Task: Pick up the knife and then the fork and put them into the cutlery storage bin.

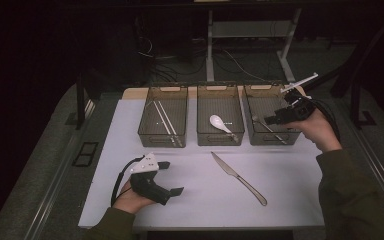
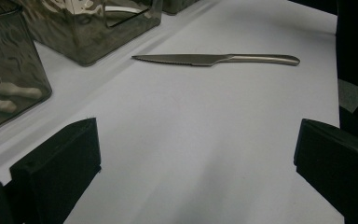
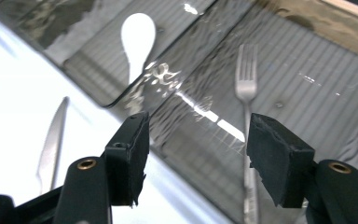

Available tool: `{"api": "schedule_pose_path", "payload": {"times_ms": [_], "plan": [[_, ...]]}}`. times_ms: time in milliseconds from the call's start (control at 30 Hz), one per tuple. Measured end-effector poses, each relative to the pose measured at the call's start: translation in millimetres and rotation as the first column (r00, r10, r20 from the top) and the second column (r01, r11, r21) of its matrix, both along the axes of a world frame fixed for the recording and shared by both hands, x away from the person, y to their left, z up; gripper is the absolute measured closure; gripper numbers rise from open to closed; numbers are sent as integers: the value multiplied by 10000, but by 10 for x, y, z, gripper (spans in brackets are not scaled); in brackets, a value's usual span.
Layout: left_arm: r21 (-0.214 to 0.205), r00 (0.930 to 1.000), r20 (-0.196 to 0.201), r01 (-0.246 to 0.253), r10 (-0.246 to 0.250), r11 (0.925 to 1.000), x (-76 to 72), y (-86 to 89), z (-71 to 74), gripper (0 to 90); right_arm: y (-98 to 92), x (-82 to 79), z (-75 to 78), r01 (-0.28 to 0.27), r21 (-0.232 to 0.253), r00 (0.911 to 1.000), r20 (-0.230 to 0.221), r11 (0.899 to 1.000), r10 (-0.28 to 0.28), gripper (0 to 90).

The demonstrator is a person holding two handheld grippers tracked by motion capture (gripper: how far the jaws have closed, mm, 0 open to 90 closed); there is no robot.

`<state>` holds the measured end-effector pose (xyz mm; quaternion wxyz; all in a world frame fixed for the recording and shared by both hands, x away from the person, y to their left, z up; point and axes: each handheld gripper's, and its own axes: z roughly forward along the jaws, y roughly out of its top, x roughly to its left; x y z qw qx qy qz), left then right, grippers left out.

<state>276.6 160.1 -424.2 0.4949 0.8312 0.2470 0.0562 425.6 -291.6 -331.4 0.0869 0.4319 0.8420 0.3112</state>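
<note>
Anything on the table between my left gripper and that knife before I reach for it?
No: in the left gripper view, only bare white table surface lies between the open left gripper and the knife. The high view agrees.

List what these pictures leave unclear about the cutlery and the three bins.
- Fork: right gripper view; its handle end is cut off by the bottom edge.
- Knife: right gripper view; blurred, its lower end hidden behind the right gripper.
- Left bin: high view; the thin sticks inside are too small to identify.
</note>
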Motion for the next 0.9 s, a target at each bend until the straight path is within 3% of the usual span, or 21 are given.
{"api": "schedule_pose_path", "payload": {"times_ms": [367, 900], "plan": [[25, 10000, 43, 12, -12, 10000, -3, -8, 0, 0, 125, -427, -124, -728, 172, 9972, -158, 9972, 730, 386], [99, 10000, 66, 24, -25, 9999, -6, -9, 1, 0, 348, -767, -434, -1483, 31, 9879, -463, 9889, 1483, 407]]}}
